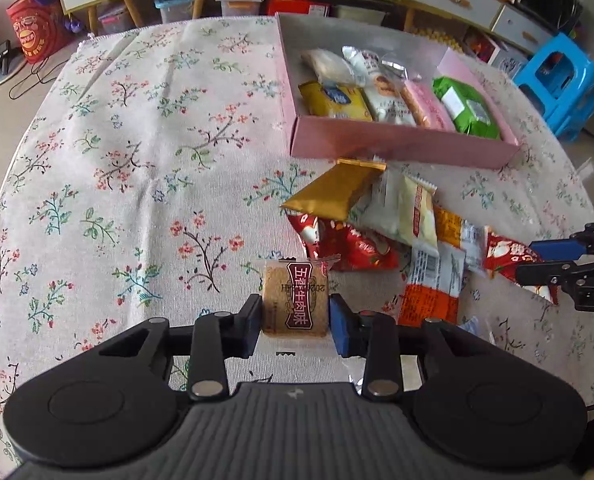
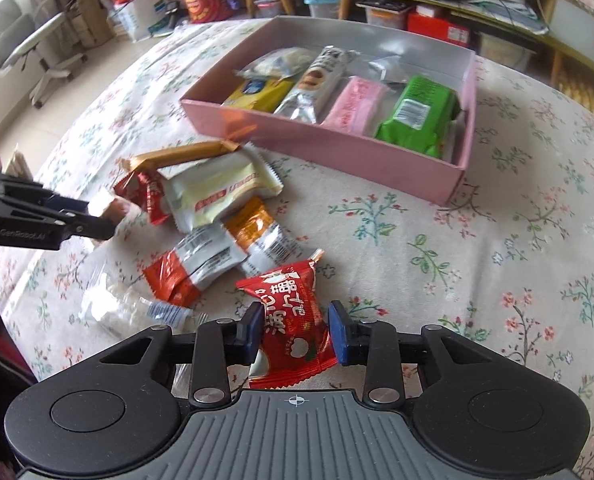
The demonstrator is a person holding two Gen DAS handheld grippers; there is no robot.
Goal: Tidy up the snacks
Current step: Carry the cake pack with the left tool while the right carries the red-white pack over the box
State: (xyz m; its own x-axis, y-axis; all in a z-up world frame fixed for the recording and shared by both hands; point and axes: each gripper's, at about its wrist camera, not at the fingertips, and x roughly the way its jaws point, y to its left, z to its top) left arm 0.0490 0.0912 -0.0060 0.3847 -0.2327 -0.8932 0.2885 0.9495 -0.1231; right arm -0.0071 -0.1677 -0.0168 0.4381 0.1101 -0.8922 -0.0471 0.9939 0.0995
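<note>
The left gripper (image 1: 295, 312) is squeezing a flat, stiff cracker pack (image 1: 295, 300) by its sides, just above the worktop (image 1: 137, 160). The right gripper (image 2: 295, 334) pinches a light, crinkly red bag (image 2: 289, 320) across its middle; it looks slippery. The pink box (image 2: 377, 152) waits nearby.

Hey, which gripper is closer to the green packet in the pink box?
Right. The right gripper, holding a red packet, is on the side of the green packet. The left gripper, holding a biscuit, sits beyond the snack pile.
</note>
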